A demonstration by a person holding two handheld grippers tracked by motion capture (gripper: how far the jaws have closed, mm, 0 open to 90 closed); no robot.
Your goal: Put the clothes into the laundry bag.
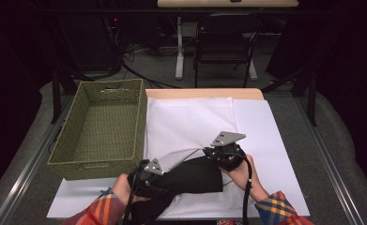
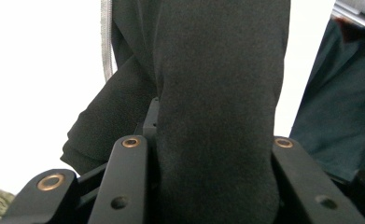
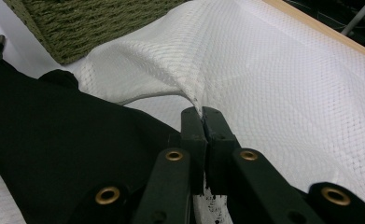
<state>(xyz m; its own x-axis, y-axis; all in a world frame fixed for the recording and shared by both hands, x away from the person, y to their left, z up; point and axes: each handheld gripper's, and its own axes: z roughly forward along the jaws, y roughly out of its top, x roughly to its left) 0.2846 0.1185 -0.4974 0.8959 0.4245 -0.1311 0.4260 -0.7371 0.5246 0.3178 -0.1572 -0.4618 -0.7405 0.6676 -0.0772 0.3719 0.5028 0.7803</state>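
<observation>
Pinching a raised fold of the white mesh cloth [image 3: 264, 84], the right gripper [image 3: 202, 122] had its jaws clenched tight on it. The left gripper [image 2: 213, 154] clamped a thick bunch of the black garment [image 1: 195, 176], which lay on the mesh near the table's front edge, just beside the green basket [image 1: 85, 161].

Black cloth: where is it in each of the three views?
High view: black cloth at bottom centre, between both hands.
Left gripper view: centre, clamped between the jaws.
Right gripper view: left side, beside the jaws.
Shared landmark: white mesh sheet under the cloth, bright background in the left gripper view.
</observation>
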